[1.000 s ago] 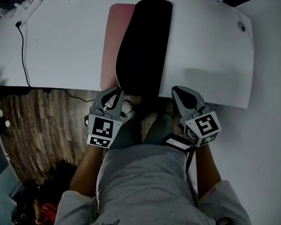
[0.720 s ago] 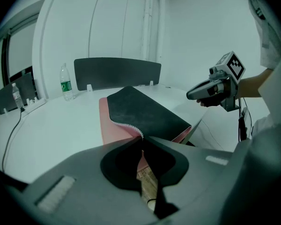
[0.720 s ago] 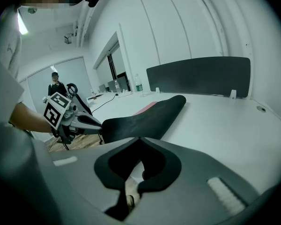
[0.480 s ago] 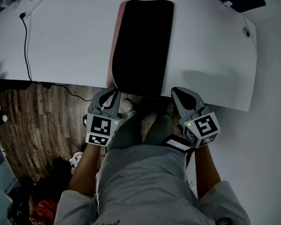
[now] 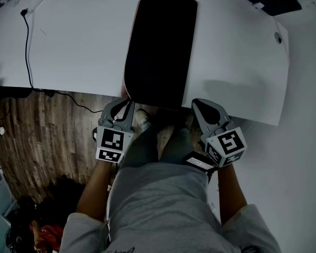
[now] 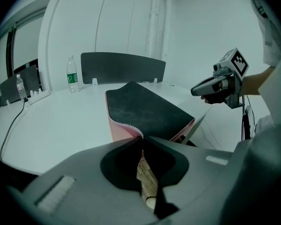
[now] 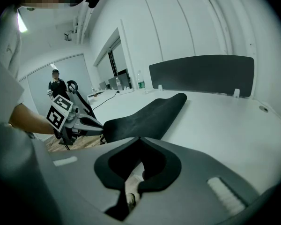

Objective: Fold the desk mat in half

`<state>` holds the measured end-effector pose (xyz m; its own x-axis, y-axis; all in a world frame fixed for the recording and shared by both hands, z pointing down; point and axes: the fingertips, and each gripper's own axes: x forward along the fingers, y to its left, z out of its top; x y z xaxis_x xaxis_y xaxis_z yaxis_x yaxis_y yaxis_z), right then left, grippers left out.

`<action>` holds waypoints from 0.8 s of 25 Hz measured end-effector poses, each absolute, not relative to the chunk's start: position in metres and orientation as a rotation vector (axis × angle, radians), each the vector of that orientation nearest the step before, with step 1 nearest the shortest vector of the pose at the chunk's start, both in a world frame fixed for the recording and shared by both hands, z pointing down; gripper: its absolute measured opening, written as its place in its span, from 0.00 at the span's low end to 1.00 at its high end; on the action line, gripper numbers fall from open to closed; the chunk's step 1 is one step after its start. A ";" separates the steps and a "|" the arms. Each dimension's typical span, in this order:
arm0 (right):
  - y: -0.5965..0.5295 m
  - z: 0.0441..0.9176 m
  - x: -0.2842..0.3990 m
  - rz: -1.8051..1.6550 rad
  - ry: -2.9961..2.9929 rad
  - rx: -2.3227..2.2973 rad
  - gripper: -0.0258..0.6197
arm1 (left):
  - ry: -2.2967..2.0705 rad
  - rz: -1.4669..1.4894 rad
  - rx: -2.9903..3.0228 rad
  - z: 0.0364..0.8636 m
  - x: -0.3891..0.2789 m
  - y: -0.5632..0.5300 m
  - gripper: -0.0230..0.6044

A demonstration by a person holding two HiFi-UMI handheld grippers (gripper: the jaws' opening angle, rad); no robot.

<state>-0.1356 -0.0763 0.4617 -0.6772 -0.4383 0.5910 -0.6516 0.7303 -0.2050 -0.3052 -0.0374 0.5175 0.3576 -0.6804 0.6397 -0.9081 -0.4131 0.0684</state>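
The black top of your folded desk mat hides almost all of its pink side; just a thin strip peeks out on the left. The words on the water bottle are too small to read. The person far away is tiny and unclear.

seemingly matt desk mat, smooth table

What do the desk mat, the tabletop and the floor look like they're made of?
Desk mat: probably soft faux leather or similar, matte black on one face and pink on the other, with a stitched edge. It bends in a smooth curve.
Tabletop: smooth, white and faintly glossy, likely laminate.
Floor: wood-grain planks, either wood or vinyl; I can't tell which.
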 end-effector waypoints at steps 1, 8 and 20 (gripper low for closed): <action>-0.076 0.462 -0.136 0.553 -2.415 0.826 0.05 | -1.383 0.749 2.212 0.519 -0.305 -0.037 0.09; -0.074 0.464 -0.142 0.554 -2.413 0.818 0.05 | -1.375 0.660 2.147 0.530 -0.309 -0.036 0.09; -0.071 0.469 -0.146 0.556 -2.402 0.804 0.05 | -1.363 0.568 2.050 0.544 -0.313 -0.033 0.10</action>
